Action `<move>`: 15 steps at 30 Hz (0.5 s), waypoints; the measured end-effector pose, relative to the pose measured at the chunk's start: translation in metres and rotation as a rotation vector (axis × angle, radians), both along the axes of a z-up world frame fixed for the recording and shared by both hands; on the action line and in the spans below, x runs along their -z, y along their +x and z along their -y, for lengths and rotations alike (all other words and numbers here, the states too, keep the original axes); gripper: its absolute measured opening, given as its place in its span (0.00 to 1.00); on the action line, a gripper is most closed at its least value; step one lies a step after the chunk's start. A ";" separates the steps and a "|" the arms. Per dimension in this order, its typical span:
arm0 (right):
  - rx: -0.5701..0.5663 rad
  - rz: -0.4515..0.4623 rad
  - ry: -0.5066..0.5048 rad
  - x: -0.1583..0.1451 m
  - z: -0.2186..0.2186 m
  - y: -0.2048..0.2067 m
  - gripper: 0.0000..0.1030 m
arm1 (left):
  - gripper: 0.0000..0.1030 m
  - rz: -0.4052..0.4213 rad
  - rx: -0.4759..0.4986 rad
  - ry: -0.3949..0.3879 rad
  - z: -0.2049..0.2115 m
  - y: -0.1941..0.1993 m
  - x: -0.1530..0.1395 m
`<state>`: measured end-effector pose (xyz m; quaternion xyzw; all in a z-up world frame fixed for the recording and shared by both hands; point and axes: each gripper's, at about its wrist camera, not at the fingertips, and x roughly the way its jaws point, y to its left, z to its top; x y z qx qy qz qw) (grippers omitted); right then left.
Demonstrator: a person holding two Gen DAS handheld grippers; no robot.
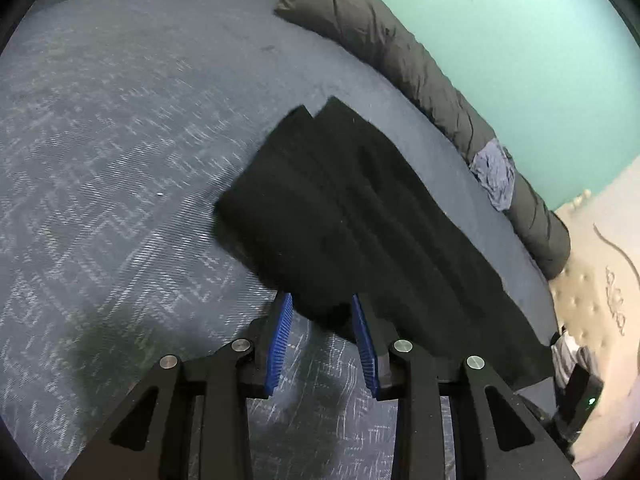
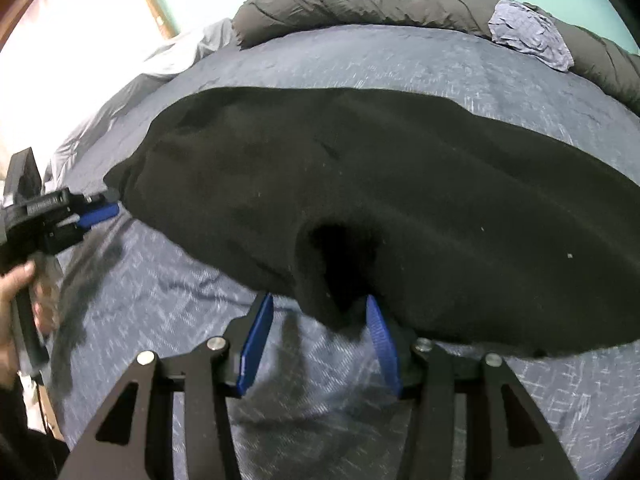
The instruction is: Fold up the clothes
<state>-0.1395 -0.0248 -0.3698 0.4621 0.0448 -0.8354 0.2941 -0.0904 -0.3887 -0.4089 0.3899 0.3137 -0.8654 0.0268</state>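
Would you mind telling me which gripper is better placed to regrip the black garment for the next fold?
Right, probably. The right gripper stands open with a raised fold of the black garment between its pads, while the left gripper, also open, sits only at the garment's end.

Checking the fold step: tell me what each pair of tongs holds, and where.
Nothing is clamped. The left tongs and right tongs stand open, straddling the near edge of the black fleece garment.

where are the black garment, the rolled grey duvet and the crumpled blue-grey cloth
black fabric garment [image 2: 400, 184], right wrist view, on its flat middle
rolled dark grey duvet [image 1: 400, 52], left wrist view, on the upper stretch of the roll
crumpled blue-grey cloth [image 2: 528, 38], right wrist view, on its centre, atop the duvet
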 end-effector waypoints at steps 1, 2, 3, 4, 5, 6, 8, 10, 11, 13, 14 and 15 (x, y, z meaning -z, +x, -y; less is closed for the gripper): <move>0.005 -0.005 0.001 -0.001 0.002 -0.001 0.48 | 0.35 0.008 0.002 -0.020 -0.001 -0.004 0.000; 0.007 -0.005 0.002 -0.001 0.005 -0.002 0.48 | 0.36 0.015 0.009 -0.034 -0.003 -0.007 0.001; 0.006 -0.004 0.001 -0.001 0.007 -0.003 0.48 | 0.37 0.023 0.018 -0.044 -0.004 -0.011 0.002; 0.007 -0.002 -0.002 0.000 0.008 -0.004 0.47 | 0.38 0.030 0.027 -0.054 -0.005 -0.014 0.003; 0.013 0.001 -0.005 0.000 0.008 -0.005 0.41 | 0.39 0.035 0.030 -0.055 -0.006 -0.016 0.005; 0.020 0.005 -0.007 0.001 0.007 -0.006 0.37 | 0.39 0.039 0.031 -0.051 -0.006 -0.018 0.007; 0.027 0.015 -0.020 0.002 0.004 -0.009 0.22 | 0.39 0.040 0.033 -0.046 -0.005 -0.021 0.010; 0.019 0.021 -0.049 0.001 -0.002 -0.011 0.16 | 0.38 0.033 0.043 -0.055 -0.005 -0.023 0.011; 0.016 0.021 -0.064 -0.001 -0.005 -0.012 0.13 | 0.33 0.033 0.046 -0.062 -0.005 -0.024 0.011; 0.010 0.015 -0.085 -0.006 -0.011 -0.011 0.11 | 0.21 0.035 0.048 -0.090 -0.005 -0.025 0.010; 0.004 0.006 -0.092 -0.009 -0.013 -0.009 0.10 | 0.17 0.032 0.053 -0.104 -0.006 -0.025 0.009; -0.001 -0.004 -0.100 -0.013 -0.015 -0.007 0.10 | 0.15 0.028 0.058 -0.117 -0.006 -0.025 0.007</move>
